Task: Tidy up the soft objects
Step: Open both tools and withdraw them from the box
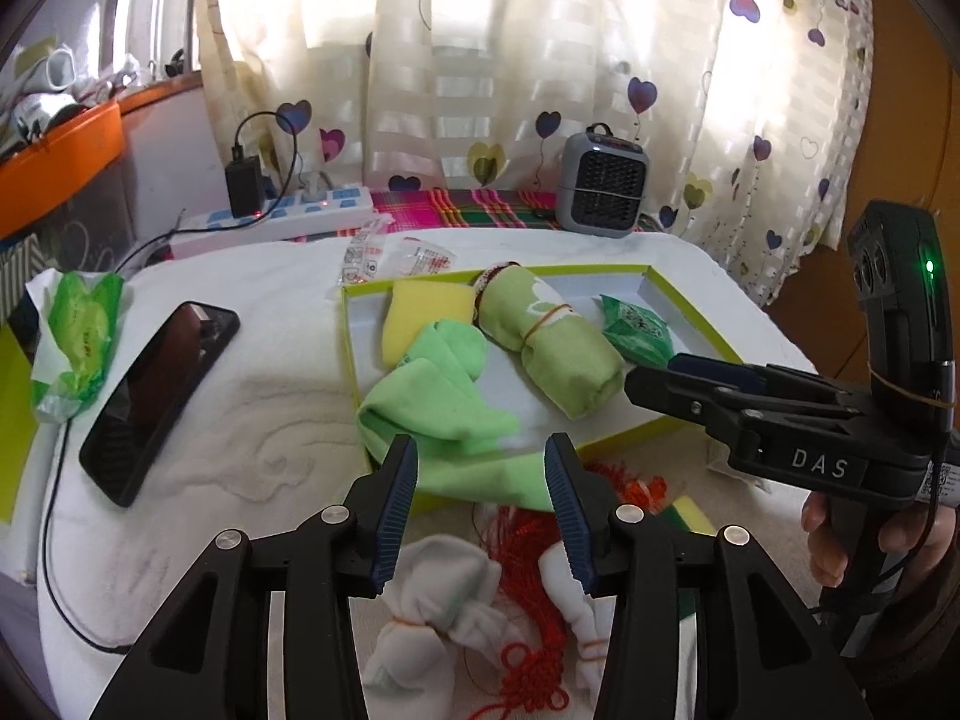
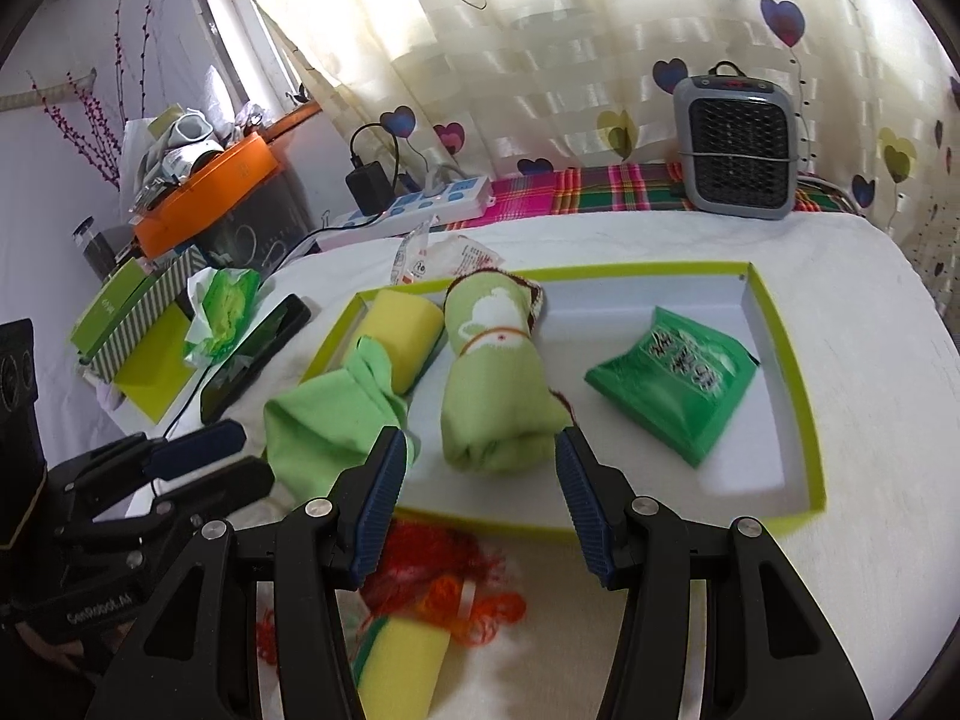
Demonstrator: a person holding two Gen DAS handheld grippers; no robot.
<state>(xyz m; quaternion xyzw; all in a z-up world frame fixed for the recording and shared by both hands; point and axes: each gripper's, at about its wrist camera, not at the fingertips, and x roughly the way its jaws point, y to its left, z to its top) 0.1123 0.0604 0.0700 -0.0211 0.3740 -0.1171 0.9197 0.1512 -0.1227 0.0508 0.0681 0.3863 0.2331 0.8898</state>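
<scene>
Both claws, left [image 1: 483, 510] and right [image 2: 474, 501], released; red tassels [image 2: 444, 588], then green-rimmed box [image 2: 804, 396] beyond.

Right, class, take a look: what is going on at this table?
A person holds a gripper in each hand over a shallow green-edged box. Both the left gripper and right gripper are open and empty. Inside the box lie a yellow sponge, a bright green cloth draped over its edge, a rolled towel and a green packet. White tied bundles and red tassels wait outside.
</scene>
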